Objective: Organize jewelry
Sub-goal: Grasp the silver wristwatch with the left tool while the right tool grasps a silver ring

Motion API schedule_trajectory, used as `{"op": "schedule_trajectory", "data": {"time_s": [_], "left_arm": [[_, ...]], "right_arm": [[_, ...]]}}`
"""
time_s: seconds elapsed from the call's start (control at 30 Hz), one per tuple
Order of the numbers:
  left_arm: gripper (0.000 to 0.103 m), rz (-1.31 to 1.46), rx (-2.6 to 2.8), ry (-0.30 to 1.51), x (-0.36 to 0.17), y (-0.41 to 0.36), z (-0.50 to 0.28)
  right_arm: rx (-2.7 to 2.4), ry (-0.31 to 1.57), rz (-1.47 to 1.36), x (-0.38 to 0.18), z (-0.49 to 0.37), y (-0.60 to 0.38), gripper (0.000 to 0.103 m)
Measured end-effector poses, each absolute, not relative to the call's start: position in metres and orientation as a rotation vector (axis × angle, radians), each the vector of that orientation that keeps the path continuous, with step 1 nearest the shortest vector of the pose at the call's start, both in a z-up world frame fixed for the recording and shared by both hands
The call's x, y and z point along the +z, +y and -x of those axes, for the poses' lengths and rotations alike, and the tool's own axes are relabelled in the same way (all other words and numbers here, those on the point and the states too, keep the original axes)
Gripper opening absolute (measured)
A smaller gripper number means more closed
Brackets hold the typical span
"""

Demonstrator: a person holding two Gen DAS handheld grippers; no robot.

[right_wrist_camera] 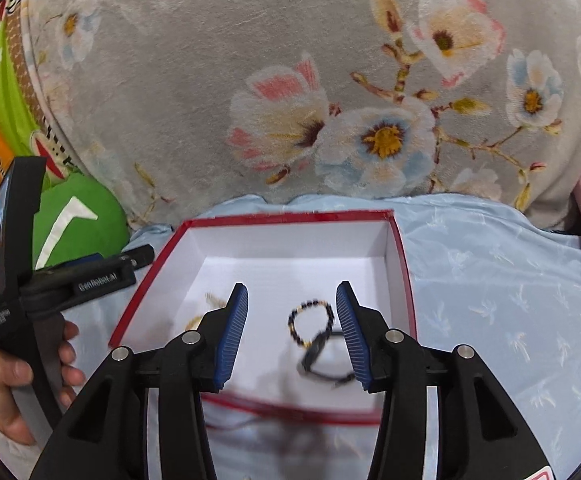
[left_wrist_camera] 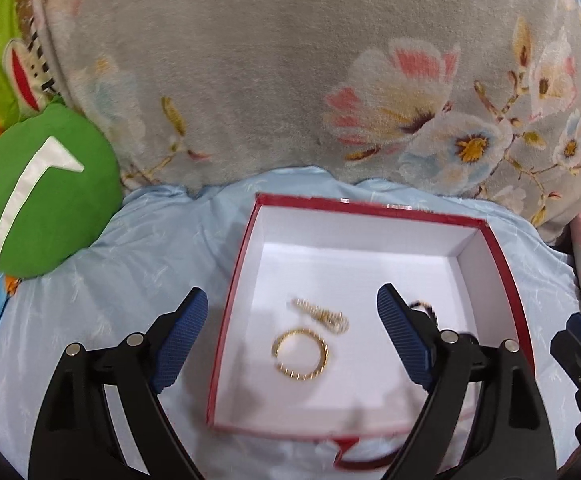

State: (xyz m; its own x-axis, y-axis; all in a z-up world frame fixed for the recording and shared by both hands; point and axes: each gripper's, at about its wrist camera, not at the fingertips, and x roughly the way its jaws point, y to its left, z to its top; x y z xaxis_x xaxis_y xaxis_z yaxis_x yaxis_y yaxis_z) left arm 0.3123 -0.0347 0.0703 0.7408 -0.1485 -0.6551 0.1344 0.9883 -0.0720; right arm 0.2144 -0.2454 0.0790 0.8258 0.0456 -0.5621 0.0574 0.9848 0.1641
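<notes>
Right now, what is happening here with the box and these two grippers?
A person is sorting jewelry into a red box with a white inside, which sits on a light blue cloth. The left gripper is open above a gold bangle and a small gold chain on the box floor. The right gripper is open above a dark beaded bracelet and a dark band. Neither gripper holds anything.

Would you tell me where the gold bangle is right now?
In the left wrist view, the gold bangle lies inside the red box, just below the gold chain.
</notes>
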Motion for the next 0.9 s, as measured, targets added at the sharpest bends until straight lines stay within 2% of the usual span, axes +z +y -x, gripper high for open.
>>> {"op": "schedule_trajectory", "data": {"time_s": [0.47, 0.9], "left_arm": [[0.084, 0.040, -0.162, 0.872, 0.019, 0.002, -0.200], [0.084, 0.000, -0.233, 1.033, -0.044, -0.022, -0.144]], "right_arm": [[-0.024, 0.744, -0.207, 0.028, -0.108, -0.234, 0.046], [-0.035, 0.887, -0.226, -0.025, -0.054, -0.227, 0.046]]}}
